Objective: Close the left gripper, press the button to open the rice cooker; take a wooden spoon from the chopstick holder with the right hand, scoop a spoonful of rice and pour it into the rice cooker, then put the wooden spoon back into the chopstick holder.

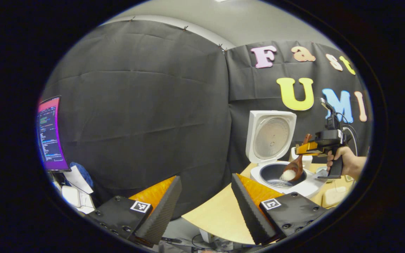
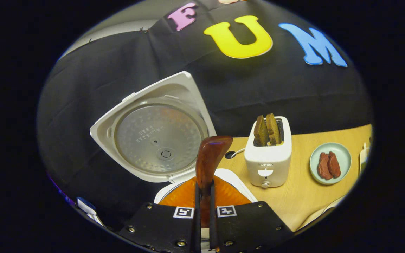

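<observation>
I'm at the pour: my right claw (image 2: 203,207) is clamped on the spoon (image 2: 209,161), its bowl tipped over the open cooker (image 1: 280,175) with rice (image 1: 288,174) sliding off, and next I judge it needs a full tip, then the trip back to the holder. My left claw (image 1: 206,207) hangs wide apart, holding nothing. The left gripper view catches the rice falling; the right gripper view instead gives the lid (image 2: 155,137), toaster (image 2: 268,161) and plate (image 2: 343,154).

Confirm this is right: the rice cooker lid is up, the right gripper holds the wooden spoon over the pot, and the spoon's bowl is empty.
Not quite: the wooden spoon is not empty. The left gripper view shows white rice in its bowl, over the rice cooker. The lid is up, and the right gripper holds the spoon.
</observation>
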Demonstrator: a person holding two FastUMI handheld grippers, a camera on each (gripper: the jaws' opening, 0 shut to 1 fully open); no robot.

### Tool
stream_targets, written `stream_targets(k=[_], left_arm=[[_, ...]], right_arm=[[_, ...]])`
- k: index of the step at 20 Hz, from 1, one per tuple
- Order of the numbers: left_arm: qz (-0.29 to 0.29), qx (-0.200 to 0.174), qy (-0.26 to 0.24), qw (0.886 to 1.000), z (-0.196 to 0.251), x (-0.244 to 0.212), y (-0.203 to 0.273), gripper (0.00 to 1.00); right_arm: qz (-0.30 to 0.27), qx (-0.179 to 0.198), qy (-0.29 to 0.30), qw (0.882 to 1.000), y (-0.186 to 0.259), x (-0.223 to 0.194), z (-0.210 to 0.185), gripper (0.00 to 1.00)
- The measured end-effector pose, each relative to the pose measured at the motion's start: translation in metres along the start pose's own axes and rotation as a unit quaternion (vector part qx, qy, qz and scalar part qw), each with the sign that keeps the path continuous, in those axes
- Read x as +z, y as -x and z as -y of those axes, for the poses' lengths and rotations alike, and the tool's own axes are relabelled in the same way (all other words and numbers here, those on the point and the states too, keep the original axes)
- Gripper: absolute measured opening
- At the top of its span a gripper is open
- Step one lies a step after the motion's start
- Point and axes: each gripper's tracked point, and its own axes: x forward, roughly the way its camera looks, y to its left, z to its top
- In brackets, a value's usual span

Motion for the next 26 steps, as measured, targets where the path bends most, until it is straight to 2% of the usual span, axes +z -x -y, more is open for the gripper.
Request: stream_targets(k=[4, 8, 13, 14, 19, 20, 21, 22, 26], left_arm=[[-0.001, 0.004, 0.003, 1.000, 0.000, -0.004, 0.002, 0.98], [0.001, 0.004, 0.006, 1.000, 0.004, -0.001, 0.002, 0.98], [0.004, 0.000, 0.009, 1.000, 0.007, 0.001, 0.000, 1.00], [0.004, -0.001, 0.009, 1.000, 0.007, 0.002, 0.001, 0.98], [0.004, -0.005, 0.011, 1.000, 0.014, 0.007, -0.007, 1.00], [0.004, -0.007, 0.012, 1.000, 0.015, 0.009, -0.007, 1.00], [0.005, -0.009, 0.011, 1.000, 0.017, 0.010, -0.007, 0.98], [0.007, -0.011, 0.011, 1.000, 0.015, 0.008, -0.003, 1.00], [0.019, -0.027, 0.015, 0.999, 0.030, 0.024, -0.006, 1.00]], right_arm=[[0.009, -0.012, 0.098, 0.995, -0.001, 0.002, -0.008, 0.10], [0.025, -0.022, 0.180, 0.983, 0.005, 0.011, -0.018, 0.10], [0.050, -0.033, 0.268, 0.961, 0.016, 0.025, -0.027, 0.10], [0.056, -0.034, 0.284, 0.957, 0.019, 0.028, -0.030, 0.10], [0.098, -0.044, 0.359, 0.927, 0.036, 0.045, -0.043, 0.10], [0.108, -0.042, 0.363, 0.925, 0.040, 0.048, -0.046, 0.10], [0.113, -0.041, 0.359, 0.926, 0.045, 0.051, -0.048, 0.09], [0.113, -0.036, 0.347, 0.931, 0.049, 0.053, -0.049, 0.10], [0.101, -0.026, 0.266, 0.958, 0.068, 0.062, -0.035, 0.10]])
